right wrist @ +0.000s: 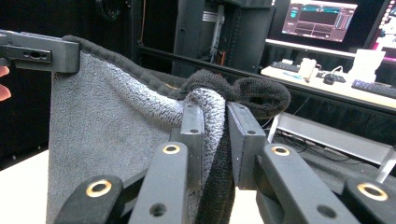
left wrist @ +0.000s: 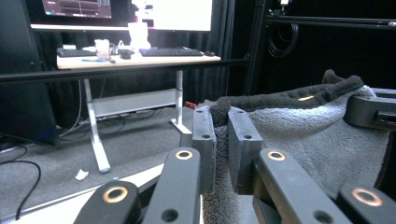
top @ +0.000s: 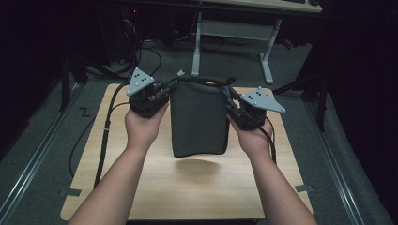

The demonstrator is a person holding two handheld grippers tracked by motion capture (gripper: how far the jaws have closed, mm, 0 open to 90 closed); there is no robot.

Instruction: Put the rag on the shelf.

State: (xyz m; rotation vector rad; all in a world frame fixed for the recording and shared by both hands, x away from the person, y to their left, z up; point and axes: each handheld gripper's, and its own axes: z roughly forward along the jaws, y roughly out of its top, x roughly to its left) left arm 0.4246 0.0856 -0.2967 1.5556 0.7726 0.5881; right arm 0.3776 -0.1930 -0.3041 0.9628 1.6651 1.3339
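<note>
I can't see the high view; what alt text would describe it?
A person's two hands each hold a gripper, the left gripper and right gripper pinching the top corners of a dark grey towel hanging above a wooden table.

i am holding two tools: my left tool (top: 165,92) and my right tool (top: 233,107), one in each of my two hands, left hand (top: 143,125) and right hand (top: 254,136). one grey towel (top: 199,119) is hanging between them, and both tools are pinching it. one wooden counter (top: 197,187) is lying under it. each tool is carrying one grey three-cornered plate, so i am counting two plates: one (top: 140,82) on the left, one (top: 263,100) on the right. two black cables (top: 103,140) are trailing over the counter's left side. beyond, one desk (left wrist: 130,59) is standing, bearing one dark keyboard (left wrist: 170,52).
</note>
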